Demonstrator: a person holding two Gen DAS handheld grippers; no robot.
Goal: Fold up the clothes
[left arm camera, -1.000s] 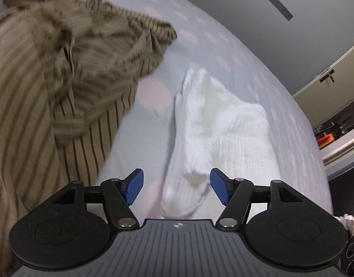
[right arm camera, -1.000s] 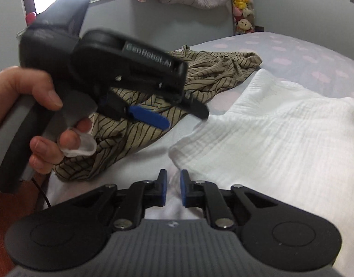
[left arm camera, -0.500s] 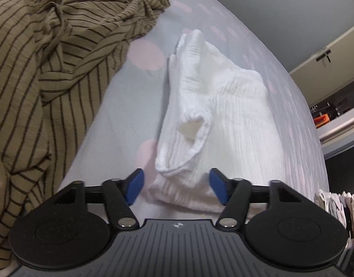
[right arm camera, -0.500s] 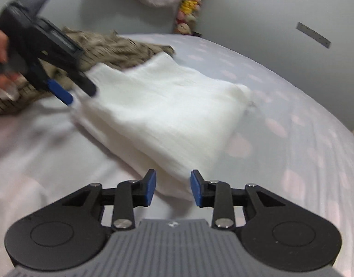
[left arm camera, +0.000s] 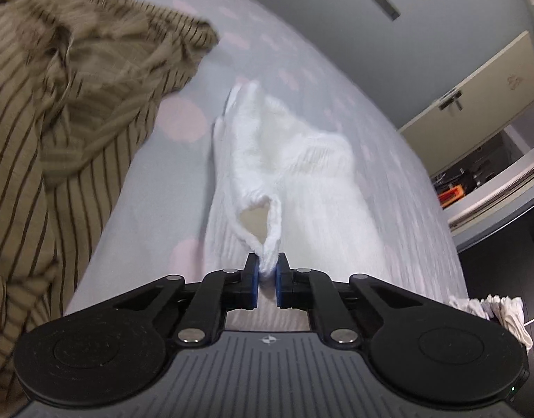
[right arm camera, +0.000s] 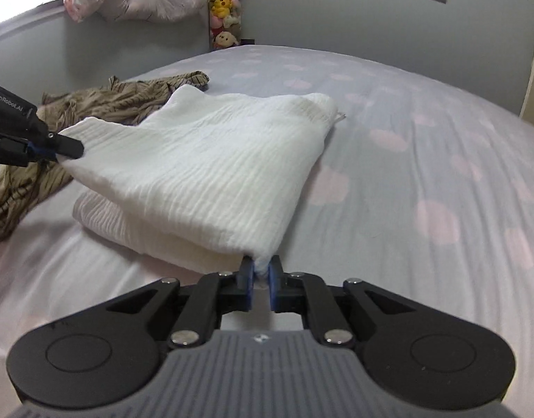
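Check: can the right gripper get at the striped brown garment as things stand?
Probably not yet. The right gripper is closing on a corner of the white cloth, and the striped brown garment lies beyond it, behind the left gripper. It would have to let go first.

Left gripper (left arm camera: 267, 271), right gripper (right arm camera: 259, 273): matte black linkage arms, blue pads, silver pivot screws, round black side discs, grey ribbed housing bearing small white emblem.

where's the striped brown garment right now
In the right wrist view, the striped brown garment lies crumpled at far left on the bed, behind the white cloth.
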